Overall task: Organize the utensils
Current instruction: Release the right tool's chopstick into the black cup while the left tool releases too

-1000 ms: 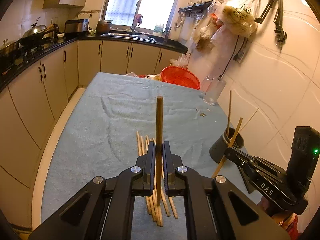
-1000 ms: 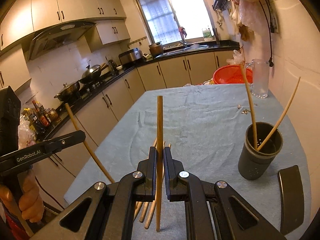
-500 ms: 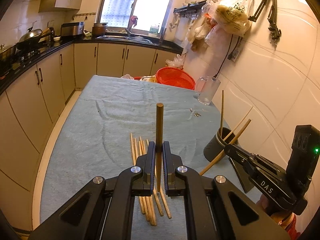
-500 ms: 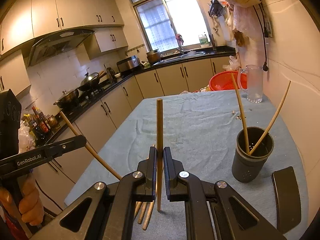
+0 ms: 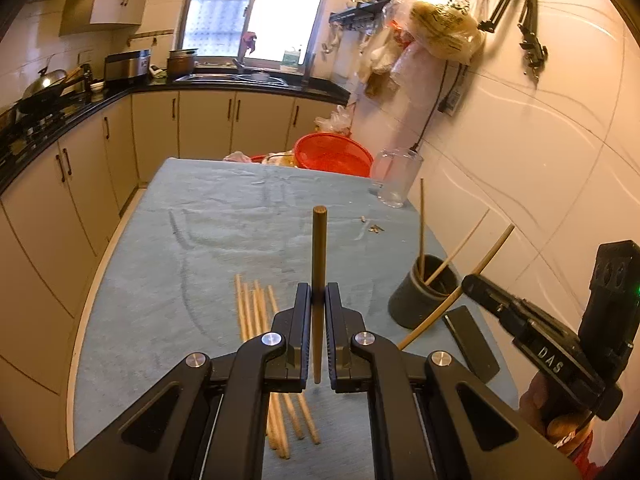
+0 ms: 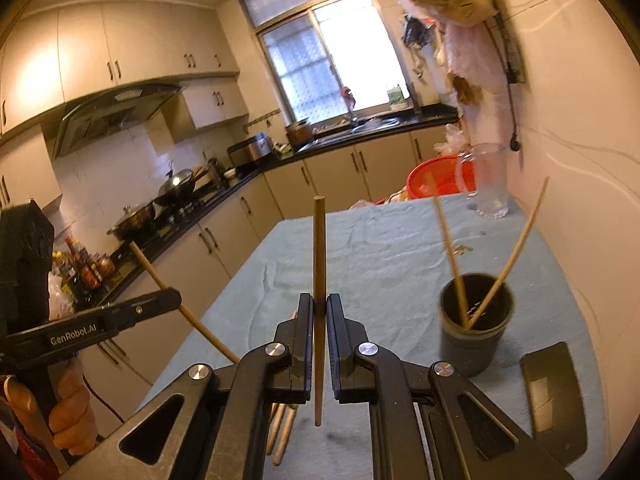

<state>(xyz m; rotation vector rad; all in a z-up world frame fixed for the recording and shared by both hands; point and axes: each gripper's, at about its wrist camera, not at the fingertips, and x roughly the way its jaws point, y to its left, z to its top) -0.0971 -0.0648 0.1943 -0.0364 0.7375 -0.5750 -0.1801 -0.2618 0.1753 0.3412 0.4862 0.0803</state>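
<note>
My left gripper (image 5: 318, 292) is shut on a wooden chopstick (image 5: 319, 256) that stands upright between its pads, above the blue-grey tablecloth (image 5: 200, 248). Several loose chopsticks (image 5: 256, 312) lie on the cloth just below it. My right gripper (image 6: 319, 302) is likewise shut on an upright chopstick (image 6: 319, 248). A dark grey cup (image 5: 420, 300) (image 6: 476, 320) at the table's right holds two chopsticks that lean out of it. In the left wrist view the right gripper (image 5: 468, 282) hangs near the cup with its chopstick slanting. In the right wrist view the left gripper (image 6: 172, 300) shows at the left.
A black flat lid-like piece (image 6: 550, 392) lies right of the cup. A clear glass pitcher (image 5: 396, 176) and a red colander (image 5: 332, 154) stand at the table's far end. The tiled wall runs along the right; cabinets and a stove counter run along the left.
Both grippers have risen a little with their chopsticks still held. The loose chopsticks and the cup now sit lower and farther away in each view.
</note>
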